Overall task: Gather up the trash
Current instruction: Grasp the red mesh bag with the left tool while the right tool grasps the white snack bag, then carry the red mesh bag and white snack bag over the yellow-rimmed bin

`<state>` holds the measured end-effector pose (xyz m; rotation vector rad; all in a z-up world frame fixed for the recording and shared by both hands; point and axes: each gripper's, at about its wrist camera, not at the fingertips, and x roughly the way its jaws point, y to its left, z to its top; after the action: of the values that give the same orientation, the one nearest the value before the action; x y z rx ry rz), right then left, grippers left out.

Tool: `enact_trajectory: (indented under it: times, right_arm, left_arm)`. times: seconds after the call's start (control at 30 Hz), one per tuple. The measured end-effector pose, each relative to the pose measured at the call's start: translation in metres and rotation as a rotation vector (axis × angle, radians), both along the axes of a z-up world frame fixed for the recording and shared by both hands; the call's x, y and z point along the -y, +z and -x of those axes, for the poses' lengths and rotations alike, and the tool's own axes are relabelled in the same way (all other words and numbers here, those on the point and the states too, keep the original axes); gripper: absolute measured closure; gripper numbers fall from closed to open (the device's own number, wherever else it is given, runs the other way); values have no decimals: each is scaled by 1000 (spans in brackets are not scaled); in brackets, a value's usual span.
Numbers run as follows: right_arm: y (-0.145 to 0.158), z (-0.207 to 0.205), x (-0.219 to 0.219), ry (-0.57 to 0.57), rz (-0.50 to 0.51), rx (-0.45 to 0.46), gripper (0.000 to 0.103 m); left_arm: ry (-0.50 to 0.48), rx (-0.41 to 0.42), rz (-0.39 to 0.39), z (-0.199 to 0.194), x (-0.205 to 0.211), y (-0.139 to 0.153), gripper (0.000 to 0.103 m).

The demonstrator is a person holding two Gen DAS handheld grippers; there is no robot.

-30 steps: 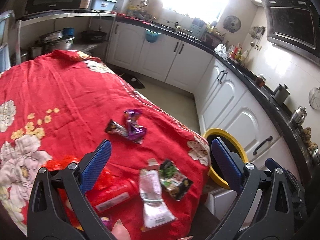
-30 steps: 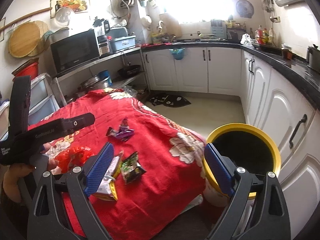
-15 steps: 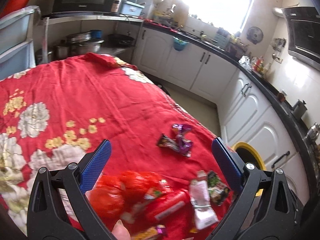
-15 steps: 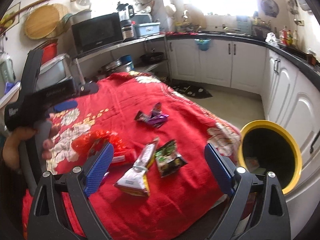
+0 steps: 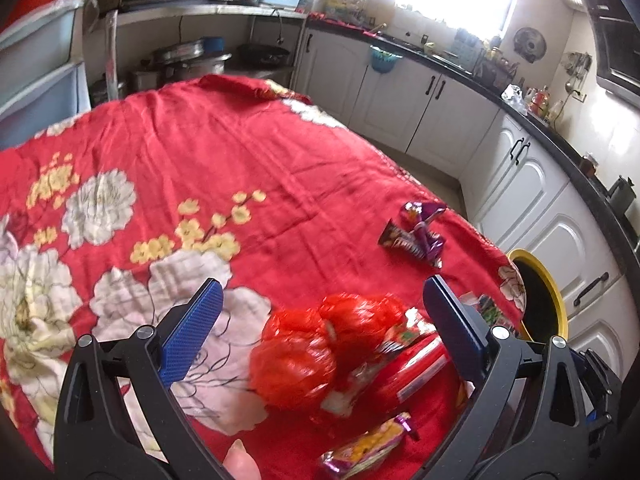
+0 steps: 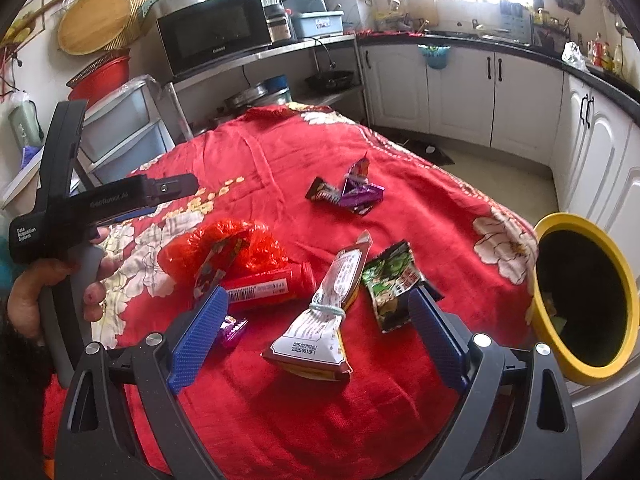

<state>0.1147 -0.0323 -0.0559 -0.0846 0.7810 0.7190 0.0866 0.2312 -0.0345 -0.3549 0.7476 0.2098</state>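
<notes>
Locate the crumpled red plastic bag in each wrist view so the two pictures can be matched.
Left wrist: red plastic bag low centre, between the open tongs' tips.
Right wrist: red plastic bag left of centre, beyond the left tip.
Shared landmark: yellow-rimmed bin off the table's right edge.

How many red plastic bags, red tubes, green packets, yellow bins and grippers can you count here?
Red plastic bag: 1
Red tube: 1
Green packet: 1
Yellow bin: 1
Left gripper, right gripper: 2
Total: 6
</notes>
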Motion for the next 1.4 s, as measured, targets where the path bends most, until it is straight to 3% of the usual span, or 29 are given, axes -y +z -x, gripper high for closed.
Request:
enact_trajectory:
  times: [0.33, 0.63, 0.83, 0.97, 1.13, 1.2, 1.4]
  right_arm:
    - [-18, -8, -8, 6, 6, -74, 14]
    - [-36, -15, -28, 39, 31, -144, 26]
    - [-53, -24, -34, 32, 32, -219, 38]
    - [-59, -24, -32, 24, 40, -217, 48]
    - [-60, -25, -27, 23, 24, -214, 50]
    - [-59, -25, -27, 22, 22, -207, 50]
    - [-53, -22, -21, 20, -1, -191, 52]
  left_arm:
    - [10, -61, 169, 9, -20, -34, 11]
    - [12, -94, 268, 11, -25, -54, 16]
    - [2, -112, 280, 10, -22, -62, 29]
    - [-3, -114, 284, 7, -22, -63, 42]
    - [-12, -113, 284, 7, -21, -64, 60]
    - [-17, -109, 279, 7, -20, -62, 76]
    - [-26, -93, 227, 7, -15, -51, 86]
